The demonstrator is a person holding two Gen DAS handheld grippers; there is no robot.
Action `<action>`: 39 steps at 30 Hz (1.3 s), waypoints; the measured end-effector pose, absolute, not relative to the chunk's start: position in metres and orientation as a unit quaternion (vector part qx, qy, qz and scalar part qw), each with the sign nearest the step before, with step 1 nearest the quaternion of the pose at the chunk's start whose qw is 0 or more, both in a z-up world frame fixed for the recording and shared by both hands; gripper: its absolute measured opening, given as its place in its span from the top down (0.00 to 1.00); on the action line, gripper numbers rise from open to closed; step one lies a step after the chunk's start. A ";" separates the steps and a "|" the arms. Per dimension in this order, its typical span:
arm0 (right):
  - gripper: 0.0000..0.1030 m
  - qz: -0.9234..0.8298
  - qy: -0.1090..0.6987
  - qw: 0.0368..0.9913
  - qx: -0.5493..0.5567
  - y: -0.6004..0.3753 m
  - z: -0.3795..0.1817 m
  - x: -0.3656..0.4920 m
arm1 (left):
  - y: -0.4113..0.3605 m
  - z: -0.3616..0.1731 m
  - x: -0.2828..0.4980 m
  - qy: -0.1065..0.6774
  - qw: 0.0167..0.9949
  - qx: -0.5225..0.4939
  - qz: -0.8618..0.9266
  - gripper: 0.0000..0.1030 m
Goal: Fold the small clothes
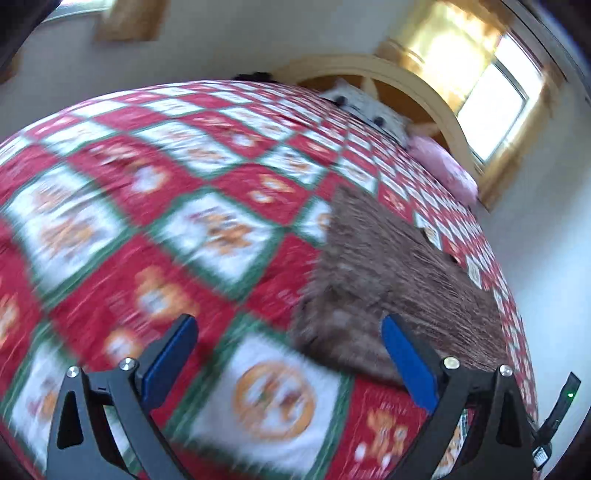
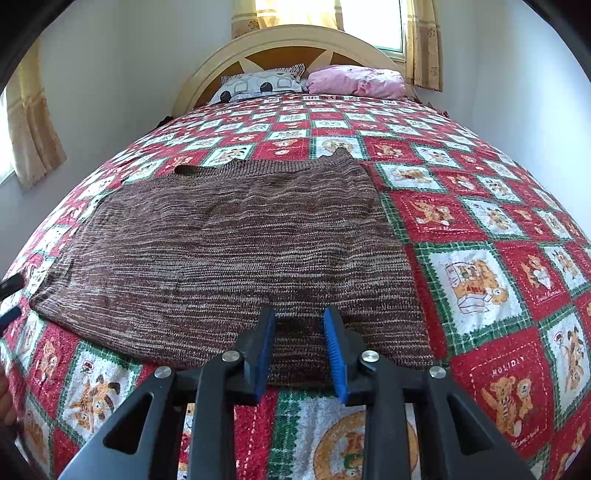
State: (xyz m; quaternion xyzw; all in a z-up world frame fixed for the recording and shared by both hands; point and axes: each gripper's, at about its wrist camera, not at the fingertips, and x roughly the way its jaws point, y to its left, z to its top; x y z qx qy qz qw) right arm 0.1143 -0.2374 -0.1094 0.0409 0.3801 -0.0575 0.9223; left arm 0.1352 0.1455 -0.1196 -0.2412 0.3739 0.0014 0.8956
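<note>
A brown knit garment (image 2: 229, 240) lies flat on the red, white and green patchwork bedspread (image 2: 461, 229). My right gripper (image 2: 300, 317) is over the garment's near edge, jaws partly open with a narrow gap and nothing between them. In the blurred left wrist view the garment (image 1: 399, 266) lies to the right. My left gripper (image 1: 288, 328) is wide open above the bedspread (image 1: 147, 206), with its right finger over the garment's near corner.
A patterned pillow (image 2: 262, 85) and a pink pillow (image 2: 354, 81) lie against the arched wooden headboard (image 2: 288, 44). A curtained window (image 2: 369, 22) is behind it. White walls stand on both sides of the bed.
</note>
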 end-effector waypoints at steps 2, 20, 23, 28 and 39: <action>0.72 -0.056 0.379 0.923 0.043 -0.238 -0.109 0.114 | 0.145 -0.121 0.127 0.381 0.892 -0.242 -0.002 0.04; 0.72 -0.047 0.375 0.924 0.063 -0.244 -0.110 0.113 | 0.101 -0.133 0.150 0.400 0.874 -0.273 -0.047 0.40; 0.72 -0.046 0.375 0.924 0.064 -0.245 -0.110 0.113 | 0.107 -0.136 0.158 0.393 0.863 -0.314 -0.035 0.32; 0.72 -0.045 0.373 0.924 0.064 -0.246 -0.110 0.112 | 0.109 -0.133 0.178 0.390 0.852 -0.348 -0.019 0.36; 0.80 -0.034 0.334 0.939 0.078 -0.224 -0.078 0.109 | 0.106 -0.146 0.178 0.389 0.859 -0.327 -0.069 0.92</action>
